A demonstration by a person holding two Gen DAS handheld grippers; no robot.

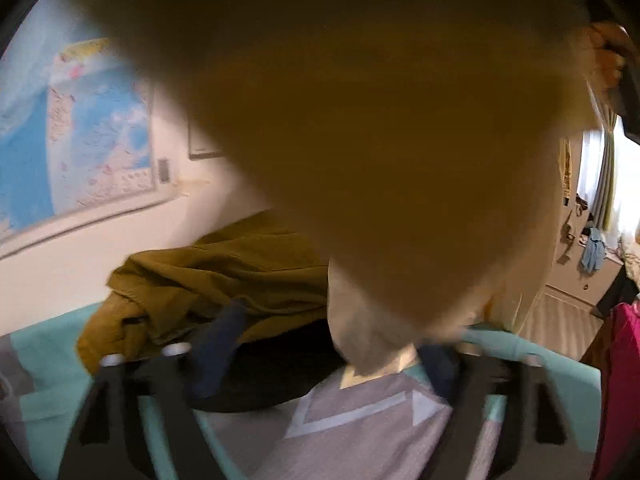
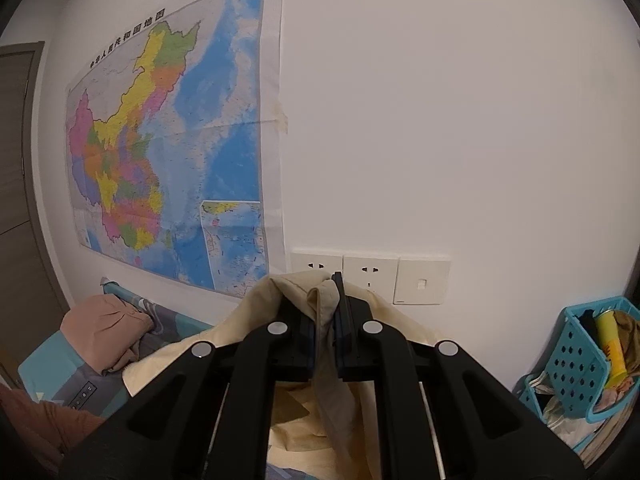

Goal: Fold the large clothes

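Note:
A cream garment (image 2: 326, 308) is pinched between the fingers of my right gripper (image 2: 325, 320), held up in front of the white wall; it hangs down under the gripper. In the left wrist view the same cream garment (image 1: 360, 140) hangs close to the lens and blurs most of the picture, its lower tip reaching the bed. My left gripper (image 1: 332, 348) has its fingers (image 1: 224, 332) spread wide apart, with the cloth tip hanging between them, not clamped. At the top right a hand (image 1: 608, 56) holds the cloth's upper edge.
An olive-brown jacket (image 1: 208, 276) and a dark garment (image 1: 272, 364) lie piled on the teal and grey bed sheet (image 1: 360, 420). A pink garment (image 2: 108, 328) lies on the bed. A map (image 2: 168, 152), wall sockets (image 2: 368, 276) and a blue basket (image 2: 588, 360) are near.

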